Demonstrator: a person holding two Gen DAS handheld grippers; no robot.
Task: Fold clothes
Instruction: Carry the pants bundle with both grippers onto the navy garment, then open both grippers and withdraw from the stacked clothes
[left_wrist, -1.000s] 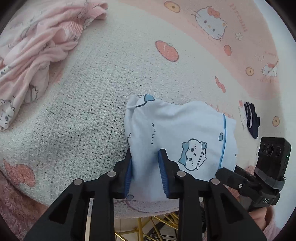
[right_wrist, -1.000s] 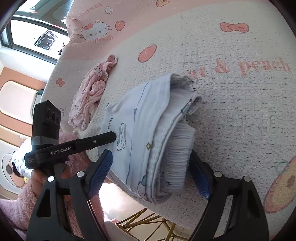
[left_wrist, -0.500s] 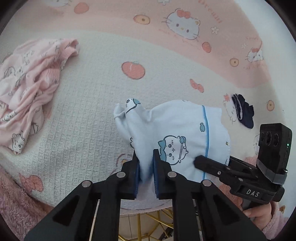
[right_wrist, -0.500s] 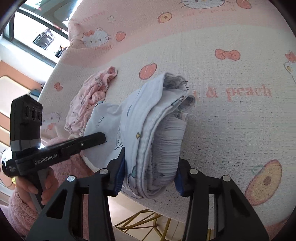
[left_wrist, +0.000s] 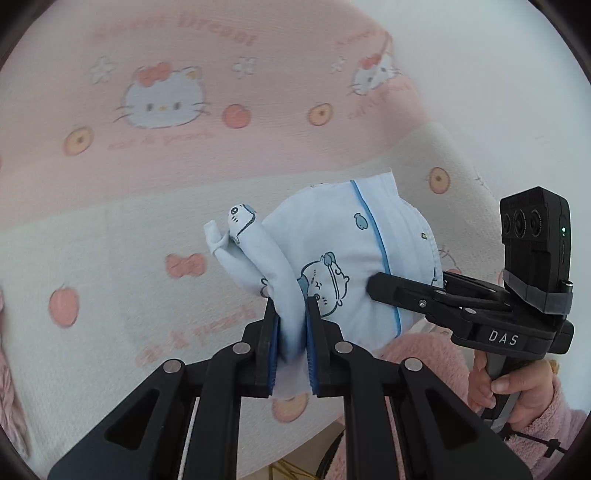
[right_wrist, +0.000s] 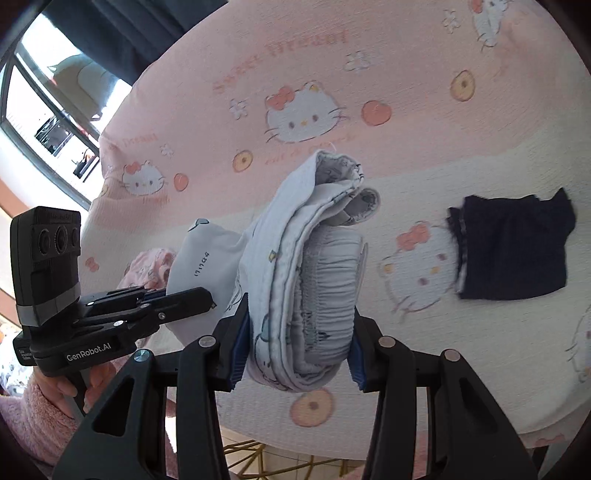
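Both tongs grip one folded bundle of pale blue printed clothing, held up off the table between them. Left gripper has its blue pads drawn nearly together, pinching a thin fold at the bundle's near edge, and it points steeply down toward the cloth-covered table. Right gripper stands about half open, its pads pressed on either side of the thick rolled end, where a gathered grey waistband shows among the layers. Each tool is carried by a hand in a fluffy pink sleeve: the right hand shows at the right of the left wrist view, the left hand at the lower left of the right wrist view.

Below the bundle lies a pink and cream tablecloth printed with cartoon cats, bows and peaches. On it to the right, well apart from the bundle, rests a folded dark navy garment. A crumpled pink garment lies to the left, partly hidden behind the left tool. Windows show at the far left.
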